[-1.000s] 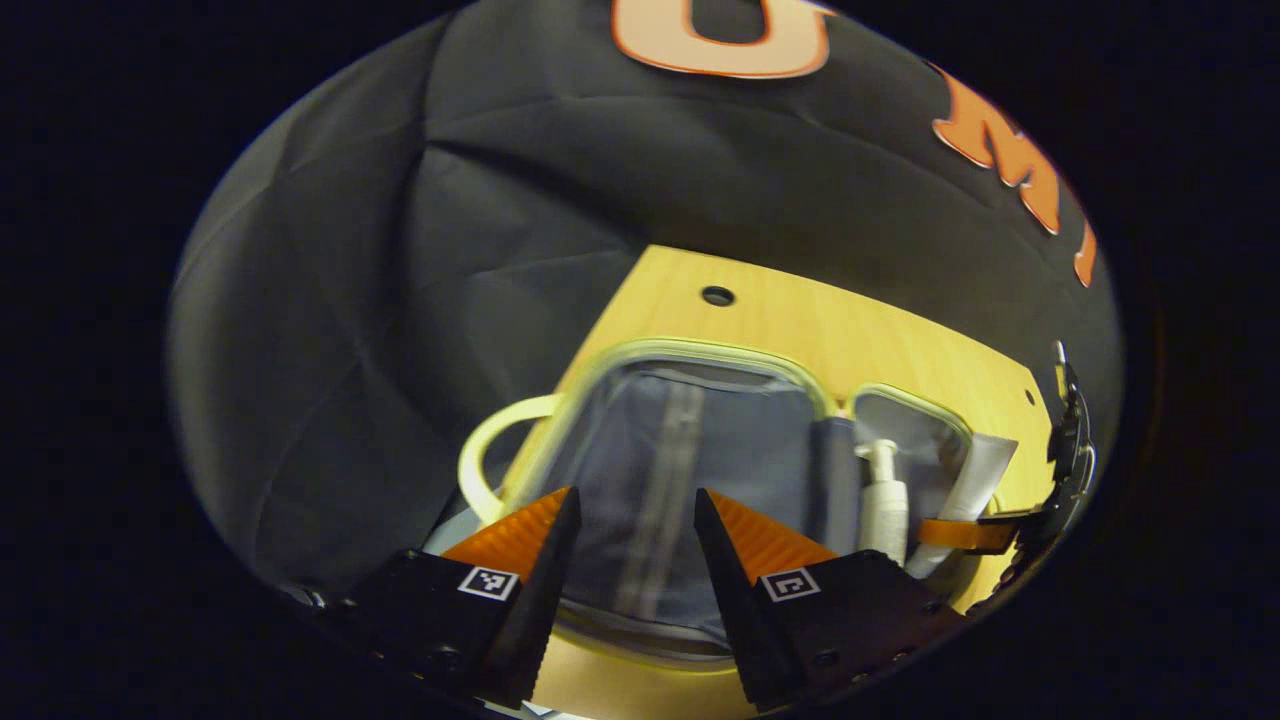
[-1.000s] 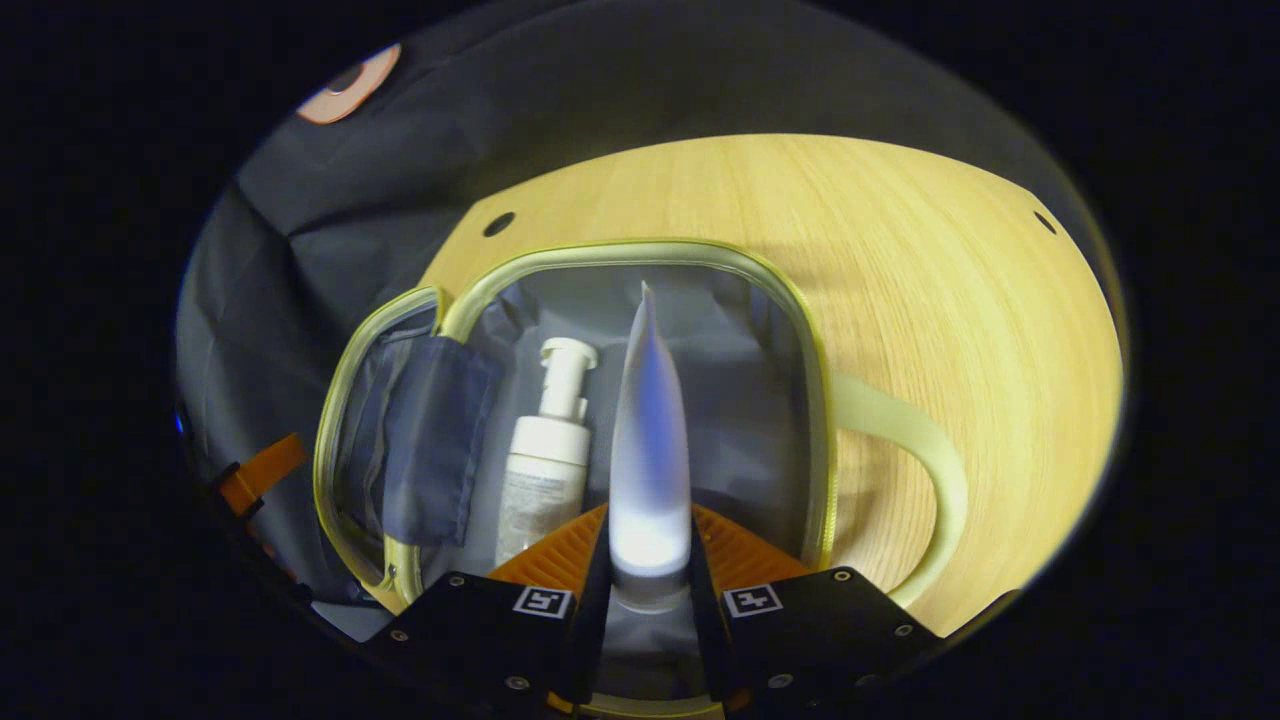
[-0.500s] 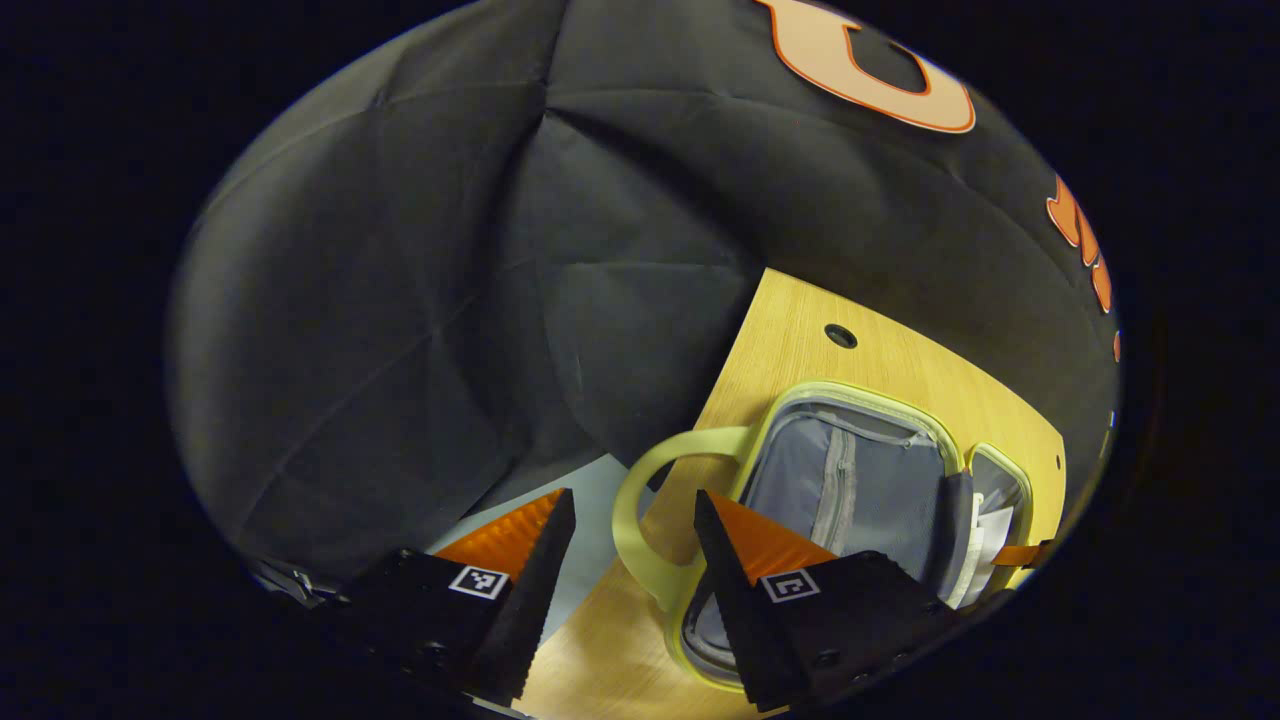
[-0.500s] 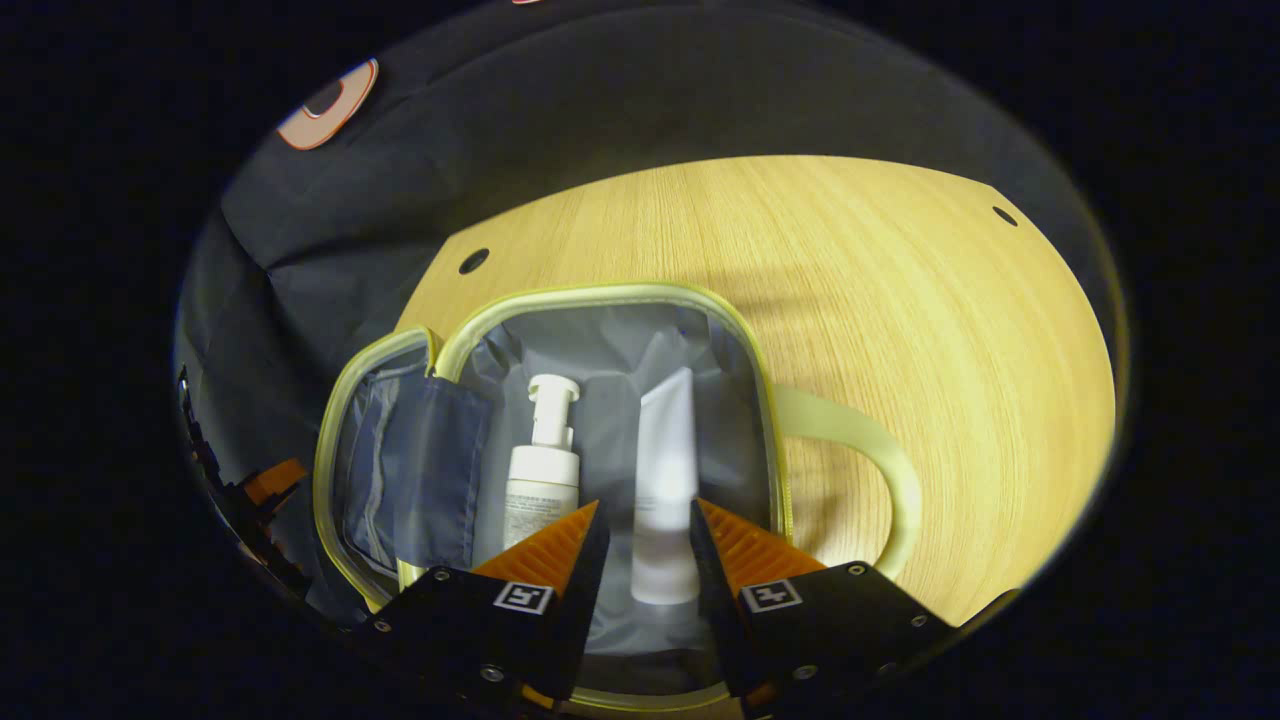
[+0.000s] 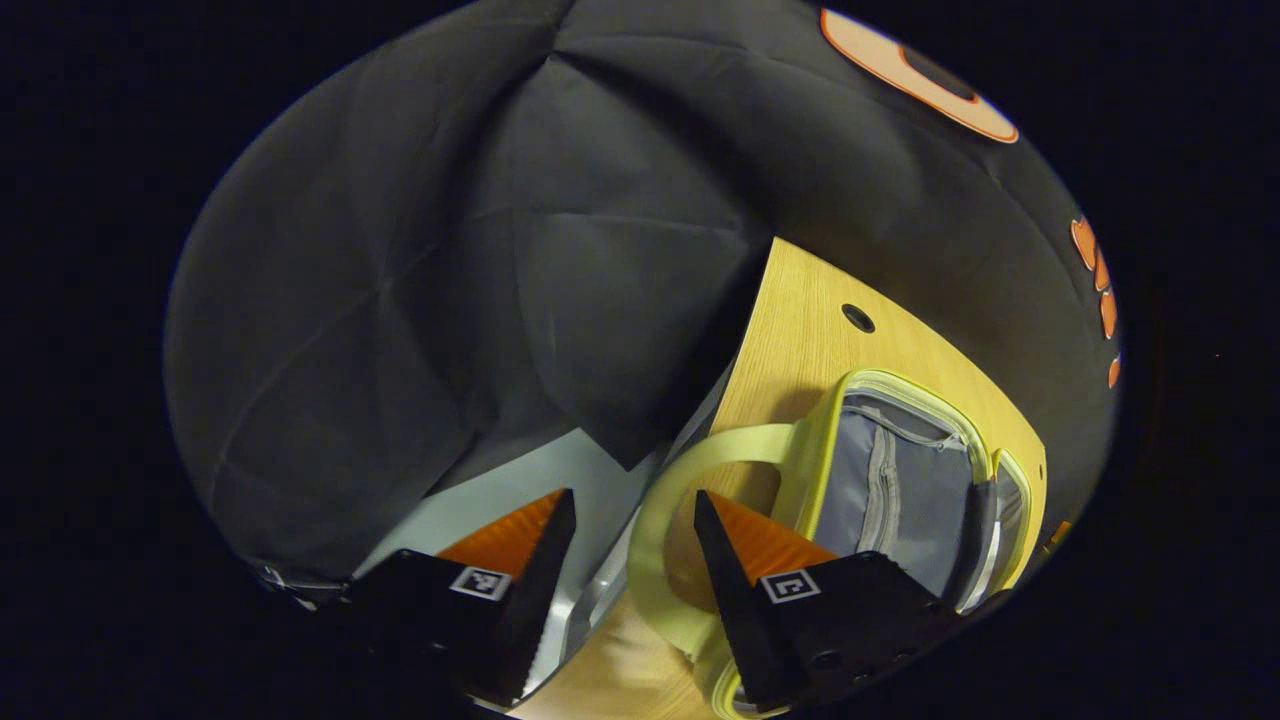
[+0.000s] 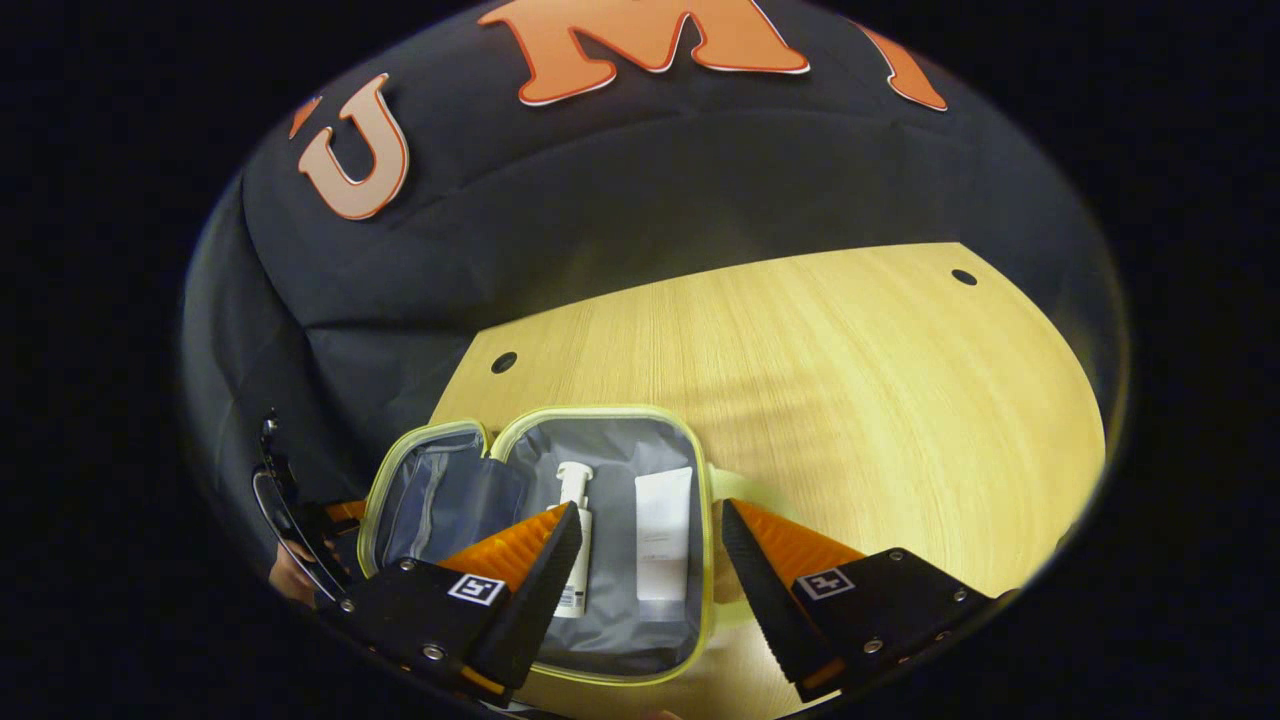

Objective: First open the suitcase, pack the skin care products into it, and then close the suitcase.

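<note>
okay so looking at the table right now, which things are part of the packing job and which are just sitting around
Part of the job:
open suitcase
pump bottle, lying inside it
tube, lying beside the bottle
left gripper, open
right gripper, open

Just there:
wooden table
black cloth wall

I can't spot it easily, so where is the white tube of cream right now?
In the right gripper view, the white tube lies flat inside the open suitcase, just right of the pump bottle.

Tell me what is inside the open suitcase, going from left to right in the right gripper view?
Zipped lid lining → pump bottle → white tube → suitcase handle on the wooden table.
</note>
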`<state>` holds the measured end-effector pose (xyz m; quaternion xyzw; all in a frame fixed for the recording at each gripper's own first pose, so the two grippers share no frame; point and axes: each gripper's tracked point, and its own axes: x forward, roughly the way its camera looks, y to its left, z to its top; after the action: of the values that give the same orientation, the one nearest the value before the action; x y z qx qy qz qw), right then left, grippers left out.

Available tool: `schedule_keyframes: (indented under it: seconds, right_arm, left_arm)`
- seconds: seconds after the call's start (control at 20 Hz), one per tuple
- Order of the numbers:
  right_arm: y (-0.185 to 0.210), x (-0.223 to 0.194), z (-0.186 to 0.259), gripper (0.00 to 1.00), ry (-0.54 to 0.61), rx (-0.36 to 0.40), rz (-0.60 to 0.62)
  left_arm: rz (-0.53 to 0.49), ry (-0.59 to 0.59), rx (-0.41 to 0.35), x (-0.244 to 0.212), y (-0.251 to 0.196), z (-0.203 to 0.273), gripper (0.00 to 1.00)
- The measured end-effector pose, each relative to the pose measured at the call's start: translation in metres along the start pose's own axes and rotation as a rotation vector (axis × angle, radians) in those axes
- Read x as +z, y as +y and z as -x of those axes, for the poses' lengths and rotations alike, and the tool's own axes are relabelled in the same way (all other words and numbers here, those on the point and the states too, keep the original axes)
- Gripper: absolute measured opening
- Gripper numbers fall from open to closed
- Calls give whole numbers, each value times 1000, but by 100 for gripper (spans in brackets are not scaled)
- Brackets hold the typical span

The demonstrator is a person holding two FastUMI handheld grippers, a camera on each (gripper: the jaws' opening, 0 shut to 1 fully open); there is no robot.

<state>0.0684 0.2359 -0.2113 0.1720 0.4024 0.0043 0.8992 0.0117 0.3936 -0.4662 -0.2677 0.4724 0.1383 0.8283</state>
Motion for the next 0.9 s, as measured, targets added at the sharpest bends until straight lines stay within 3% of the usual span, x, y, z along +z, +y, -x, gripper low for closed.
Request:
schedule_keyframes:
  seconds: [0.1,0.15,0.2,0.3,0.35,0.65,0.9]
  right_arm:
    - [-5,10,9,91,-35,-5,2]
    - [-5,13,13,91,-46,-3,2]
    - [-7,14,15,91,-50,-7,4]
    - [-9,16,19,92,-59,-5,14]
    - [-9,17,19,92,-68,-2,19]
    - [-15,47,36,94,-201,-4,67]
    - [-28,70,52,94,-285,1,119]
  left_arm:
    - [20,52,-52,-8,-7,-6,33]
    - [29,32,-53,-10,-7,-38,27]
    - [12,47,-56,-8,-11,3,17]
    - [3,5,-76,0,-16,3,17]
    - [-24,-3,-82,2,-18,12,12]
    - [-187,-172,-19,41,-42,71,10]
    - [-277,-305,-37,63,-100,144,10]
